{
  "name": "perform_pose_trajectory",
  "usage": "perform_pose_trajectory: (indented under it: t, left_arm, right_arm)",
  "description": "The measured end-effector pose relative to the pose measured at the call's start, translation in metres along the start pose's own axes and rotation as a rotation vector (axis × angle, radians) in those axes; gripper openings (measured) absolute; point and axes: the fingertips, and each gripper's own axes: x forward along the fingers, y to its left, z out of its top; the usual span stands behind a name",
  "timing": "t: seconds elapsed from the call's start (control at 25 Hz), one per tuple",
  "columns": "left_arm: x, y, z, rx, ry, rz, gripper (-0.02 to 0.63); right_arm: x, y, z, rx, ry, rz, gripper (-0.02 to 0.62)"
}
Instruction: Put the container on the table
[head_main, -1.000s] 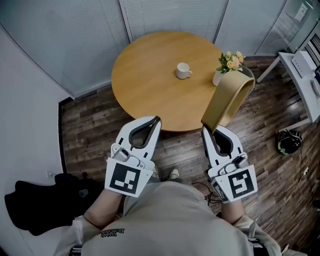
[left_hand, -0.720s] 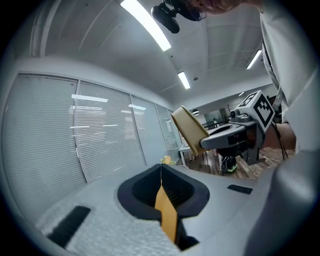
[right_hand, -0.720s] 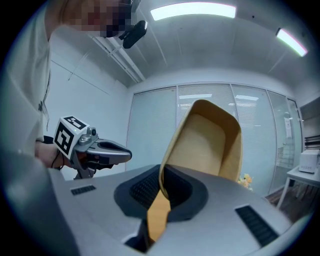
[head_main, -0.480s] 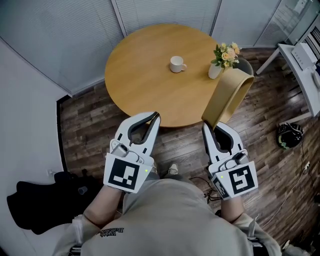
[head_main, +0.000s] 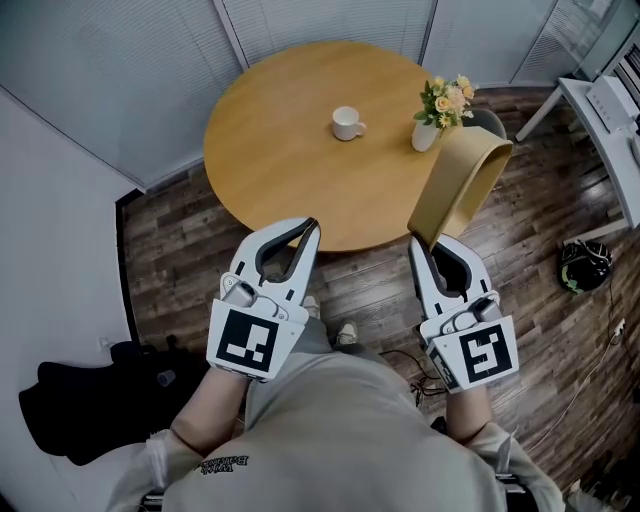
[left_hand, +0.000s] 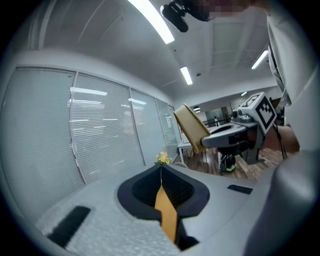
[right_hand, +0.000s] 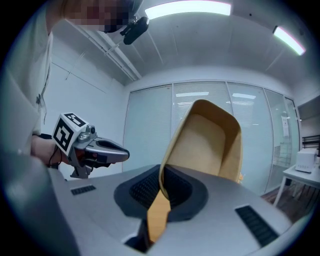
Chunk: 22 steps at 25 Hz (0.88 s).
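Table (head_main: 280, 170), round and wooden, fills the upper centre. At its right edge the tan container (head_main: 465, 185) is held aloft, lower rim clamped by the right gripper (head_main: 416, 246); the left gripper (head_main: 312, 233) is closed on nothing. Mug (head_main: 347, 123) and flower vase (head_main: 426, 135) stand on top. The set-down is not yet done.

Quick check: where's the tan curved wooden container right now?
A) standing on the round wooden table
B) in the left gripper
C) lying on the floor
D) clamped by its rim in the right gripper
D: the right gripper has its jaws shut on the rim of the tan curved wooden container, holding it up tilted.
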Motion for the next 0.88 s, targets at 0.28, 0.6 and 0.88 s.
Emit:
perform_pose_trajectory:
  t: [0.28,0.6,0.88]
  left_arm:
    - [0.018,0.003,-0.008,0.023,0.005,-0.027,0.021]
    - [0.047,0.029,-0.012,0.030,-0.007,-0.064,0.021]
    - [0.077,0.057,-0.016,0.016,-0.017,-0.096,0.021]
  right_arm:
    - [0.009,-0.011,-0.004,0.022,0.001,-0.014,0.034]
    - [0.041,-0.026,-0.005,0.021,0.002,-0.044,0.034]
    - [0.075,-0.040,-0.008,0.018,0.034,-0.069,0.034]
